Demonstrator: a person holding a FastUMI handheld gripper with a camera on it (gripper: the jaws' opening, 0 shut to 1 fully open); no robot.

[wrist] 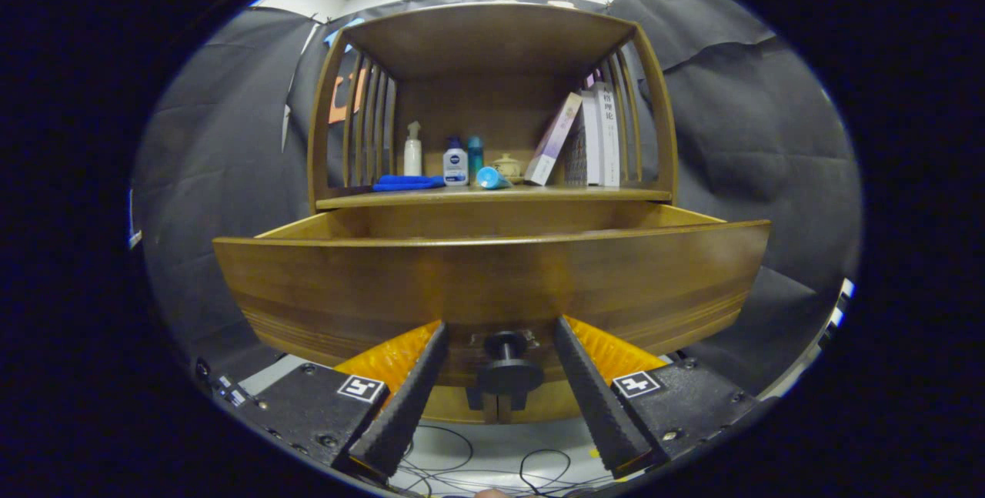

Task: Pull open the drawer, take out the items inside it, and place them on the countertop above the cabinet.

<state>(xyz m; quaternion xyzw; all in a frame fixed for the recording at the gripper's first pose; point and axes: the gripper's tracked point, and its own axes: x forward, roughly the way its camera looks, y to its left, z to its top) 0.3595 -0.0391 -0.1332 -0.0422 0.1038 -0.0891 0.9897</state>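
Note:
The wooden drawer [492,282] stands pulled out from the cabinet, and its tall front panel hides whatever lies inside. A dark round knob [505,369] sticks out low on the middle of that panel. My gripper [501,327] is open, one finger on each side of the knob, with a gap left on both sides. The fingertips [441,331] reach up to the drawer front. The countertop [492,195] runs just above and behind the open drawer.
On the countertop stand a folded blue cloth [408,183], a white pump bottle [413,152], a white lotion bottle [455,164], a teal bottle [475,152], a teal tube on its side [489,178], a small lidded pot [508,166] and leaning books [592,140]. Cables [492,467] lie on the floor below.

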